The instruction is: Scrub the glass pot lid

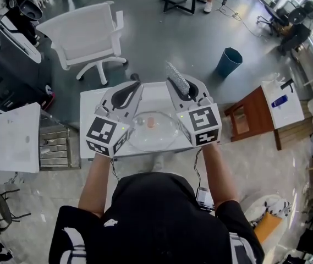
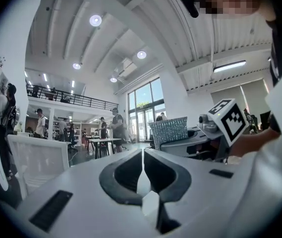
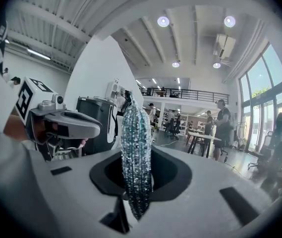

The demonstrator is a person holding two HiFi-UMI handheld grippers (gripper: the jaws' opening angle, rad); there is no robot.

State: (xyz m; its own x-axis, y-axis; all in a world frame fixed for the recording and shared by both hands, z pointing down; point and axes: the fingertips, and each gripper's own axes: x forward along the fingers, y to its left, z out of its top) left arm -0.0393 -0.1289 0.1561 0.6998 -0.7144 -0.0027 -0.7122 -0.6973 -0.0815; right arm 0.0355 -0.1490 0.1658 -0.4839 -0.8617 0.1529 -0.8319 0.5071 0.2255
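The left gripper (image 2: 143,158) has its jaws pressed together with nothing between them. The right gripper (image 3: 137,157) is clamped on a glittery silver scrubbing pad (image 3: 136,152), which stands upright and pokes out past the jaw tips. The glass pot lid (image 1: 157,137) lies flat on the white table (image 1: 88,132), below and behind both sets of tips, between the two gripper bodies, its pinkish knob (image 1: 150,122) up. Only the head view shows the lid; each gripper view looks level across the room and catches the other gripper. Beyond the tips stands a white chair (image 1: 87,34).
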